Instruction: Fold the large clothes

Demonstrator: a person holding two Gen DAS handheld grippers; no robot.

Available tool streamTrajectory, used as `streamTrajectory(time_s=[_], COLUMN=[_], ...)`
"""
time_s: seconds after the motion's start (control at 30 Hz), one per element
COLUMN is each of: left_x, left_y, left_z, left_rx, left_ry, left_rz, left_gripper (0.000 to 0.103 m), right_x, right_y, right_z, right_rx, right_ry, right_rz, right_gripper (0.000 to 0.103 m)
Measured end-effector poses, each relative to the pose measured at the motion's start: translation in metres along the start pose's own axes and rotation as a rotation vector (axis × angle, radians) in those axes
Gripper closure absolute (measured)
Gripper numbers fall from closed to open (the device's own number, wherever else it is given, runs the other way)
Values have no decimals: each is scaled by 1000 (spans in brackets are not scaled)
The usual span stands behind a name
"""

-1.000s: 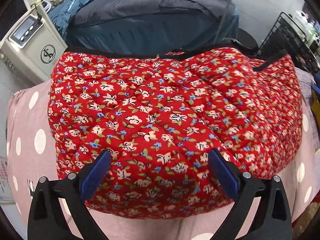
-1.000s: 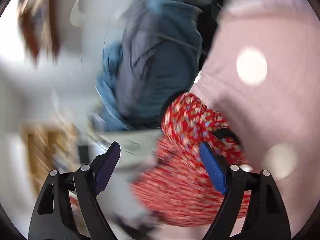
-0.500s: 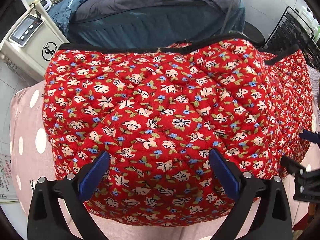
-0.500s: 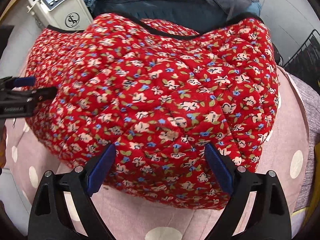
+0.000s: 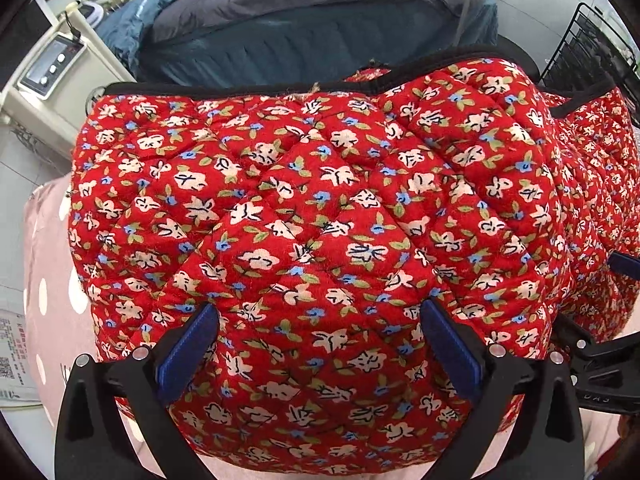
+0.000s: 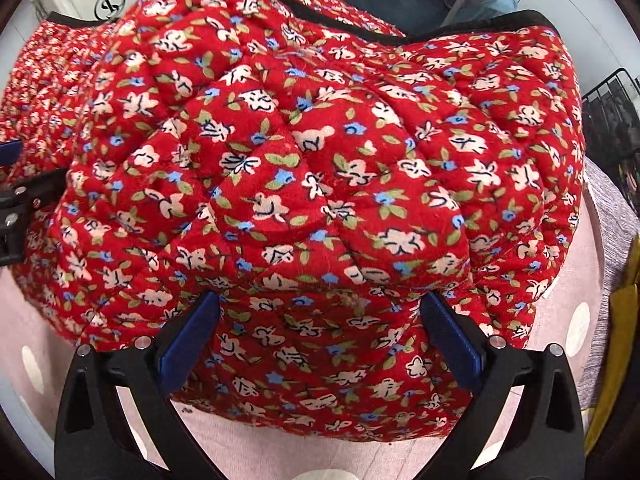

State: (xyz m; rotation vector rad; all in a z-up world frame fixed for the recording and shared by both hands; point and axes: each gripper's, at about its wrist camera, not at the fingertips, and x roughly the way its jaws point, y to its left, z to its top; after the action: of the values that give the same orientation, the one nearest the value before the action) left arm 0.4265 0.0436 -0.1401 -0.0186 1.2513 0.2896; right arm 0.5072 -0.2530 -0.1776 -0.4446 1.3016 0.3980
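A red quilted floral garment (image 5: 312,208) with black trim lies bunched on a pink polka-dot sheet (image 5: 48,264). It fills the right wrist view too (image 6: 304,168). My left gripper (image 5: 318,336) is open, its blue pads on either side of the garment's near fold. My right gripper (image 6: 318,332) is also open, close over the garment's near edge. The right gripper shows at the right edge of the left wrist view (image 5: 600,356); the left gripper shows at the left edge of the right wrist view (image 6: 16,208).
A dark blue and grey bedding pile (image 5: 320,28) lies behind the garment. A white appliance with a control panel (image 5: 52,68) stands at the back left. A black wire rack (image 5: 592,52) stands at the back right. Yellow cloth (image 6: 616,340) lies at the right.
Both grippers have moved closer to the garment, which now fills each view. The right gripper swung round from facing sideways to facing the garment. Both stayed open.
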Motion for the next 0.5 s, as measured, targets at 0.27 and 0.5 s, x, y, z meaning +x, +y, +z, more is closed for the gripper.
streamTrajectory(time_s=[0.27,0.5], left_x=[-41,-48], left_y=[2,82], left_z=[-3,-16], left_rx=[-8,-2], left_ry=[-124,-191], left_rz=[-58,-83], left_gripper=[6,6], right_x=[-54,-61], right_y=[-10,-107], right_z=[-36,-55], right_rx=[23,209], right_ry=[-212,-262], right_rz=[118,290], right_gripper=[5,5])
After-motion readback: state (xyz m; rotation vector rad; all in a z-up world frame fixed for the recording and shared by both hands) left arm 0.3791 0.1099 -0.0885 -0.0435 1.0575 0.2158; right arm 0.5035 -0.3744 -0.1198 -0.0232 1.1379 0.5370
